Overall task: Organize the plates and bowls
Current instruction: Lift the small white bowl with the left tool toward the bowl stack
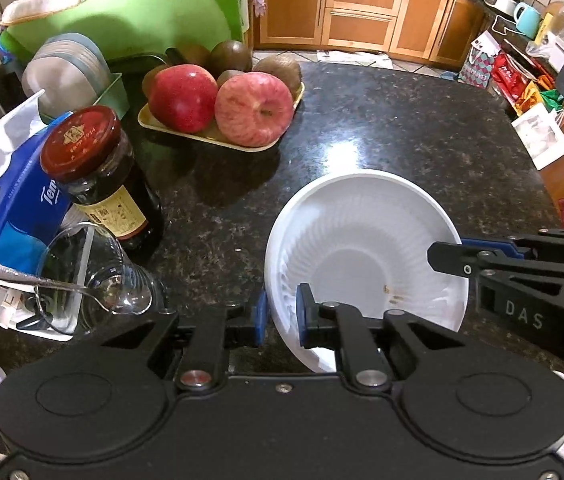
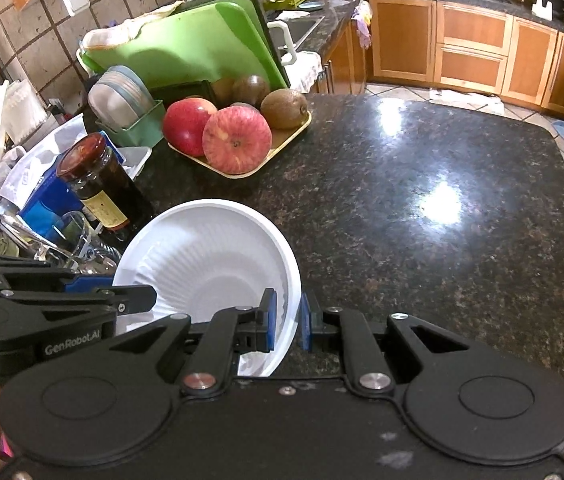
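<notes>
White ribbed bowl [image 1: 362, 248] sits tilted over the dark speckled table [image 1: 382, 120], near a tray of apples [image 1: 222, 136]. Left tongs [image 1: 280, 314] and right tongs [image 2: 287, 320] each clamp its rim on opposite sides.

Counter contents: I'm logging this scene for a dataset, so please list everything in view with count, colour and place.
bowl: one, white, ribbed, near middle of counter, gripped on both sides
apples: two, red, on tray
kiwis: several, brown, behind apples
tray: one, pale yellow, far left
jar: one, dark, red lid, left
glass: one, clear, near left, on its side, spoon inside
tissue pack: one, blue, left edge
plates: stack, grey, in green rack
cutting board: green, behind
counter: dark granite
left gripper: black, on bowl rim
right gripper: black, on bowl rim
</notes>
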Demonstrator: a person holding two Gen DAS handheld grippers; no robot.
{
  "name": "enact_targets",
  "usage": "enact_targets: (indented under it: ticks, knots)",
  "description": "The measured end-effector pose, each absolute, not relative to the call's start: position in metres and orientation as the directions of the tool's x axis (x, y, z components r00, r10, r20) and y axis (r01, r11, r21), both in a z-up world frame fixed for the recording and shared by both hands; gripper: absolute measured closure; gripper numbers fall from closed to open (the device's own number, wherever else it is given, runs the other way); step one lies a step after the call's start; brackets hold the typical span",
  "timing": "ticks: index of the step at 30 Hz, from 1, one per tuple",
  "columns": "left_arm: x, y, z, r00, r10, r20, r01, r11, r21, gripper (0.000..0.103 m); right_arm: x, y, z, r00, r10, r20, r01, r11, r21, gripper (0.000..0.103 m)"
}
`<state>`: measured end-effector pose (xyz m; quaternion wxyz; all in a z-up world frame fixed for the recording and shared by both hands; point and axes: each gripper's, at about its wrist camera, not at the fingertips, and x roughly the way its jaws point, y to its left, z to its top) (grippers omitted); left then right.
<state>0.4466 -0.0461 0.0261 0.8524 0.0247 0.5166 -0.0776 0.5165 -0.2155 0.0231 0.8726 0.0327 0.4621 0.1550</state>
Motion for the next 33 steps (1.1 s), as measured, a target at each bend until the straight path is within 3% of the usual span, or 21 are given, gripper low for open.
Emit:
enact_targets:
  ticks: [21, 33]
  knots:
    - [0.369, -0.081, 0.070, 0.457, -0.235, -0.858, 0.335, 0.939, -0.079, 0.084, 0.404, -0.271, 0.079, 0.633, 0.249, -0.733, -0.188, 0.968, 0.166, 0.088]
    - [0.330, -0.118, 0.070, 0.408, -0.289, -0.866, 0.440, 0.893, -0.091, 0.083, 0.346, -0.309, 0.075, 0.648, 0.193, -0.737, -0.101, 0.981, 0.168, 0.088]
